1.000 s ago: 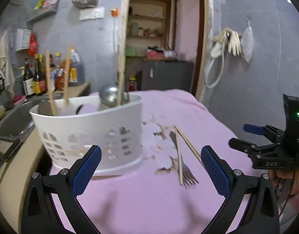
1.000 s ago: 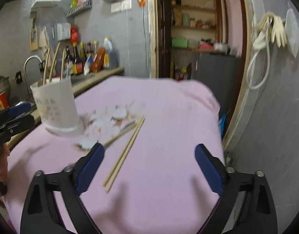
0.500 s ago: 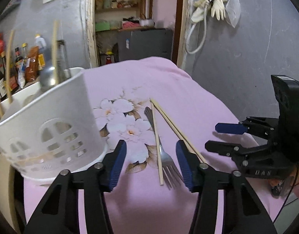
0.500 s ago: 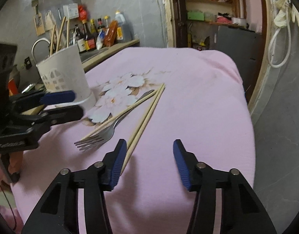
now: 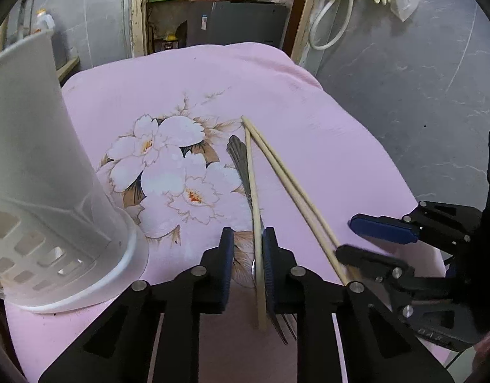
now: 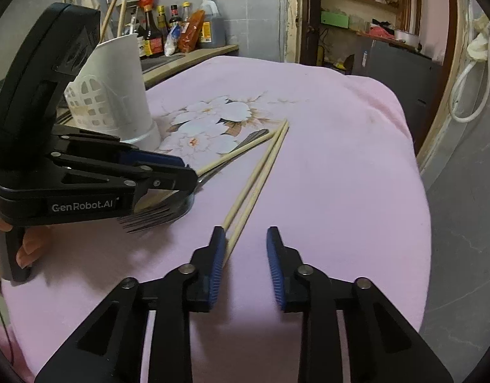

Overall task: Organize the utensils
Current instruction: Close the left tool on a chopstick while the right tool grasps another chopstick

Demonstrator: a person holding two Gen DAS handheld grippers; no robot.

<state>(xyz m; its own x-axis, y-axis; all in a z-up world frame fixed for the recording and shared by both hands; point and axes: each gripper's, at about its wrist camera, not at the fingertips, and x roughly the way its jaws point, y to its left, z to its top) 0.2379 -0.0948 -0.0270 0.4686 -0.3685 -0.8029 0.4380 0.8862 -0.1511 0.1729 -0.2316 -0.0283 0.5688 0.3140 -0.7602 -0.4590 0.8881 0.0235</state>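
Observation:
A metal fork (image 5: 238,154) and a single wooden chopstick (image 5: 252,175) lie crossed on the pink flowered cloth (image 5: 168,73). My left gripper (image 5: 247,249) is down over them. Its jaws are closing with both between the pads; the chopstick lies against the right pad, and a gap shows beside the left pad. A pair of chopsticks (image 6: 257,178) runs toward my right gripper (image 6: 245,249), whose jaws are closing. The near ends of the pair sit just inside its left pad (image 6: 217,255); the right pad stands clear. The right wrist view shows the left gripper (image 6: 168,172) above the fork's tines (image 6: 149,217).
A white slotted utensil holder (image 5: 53,191) stands at the left on the cloth, with chopsticks (image 6: 112,9) sticking out of it. Bottles (image 6: 181,32) line a counter behind it. The cloth drops off at the right edge (image 6: 417,172) toward a grey floor and a doorway.
Both grippers have tipped down toward the cloth and narrowed their jaws. The left one moved right, from facing the holder to over the fork and single chopstick. The right one neared the pair's ends.

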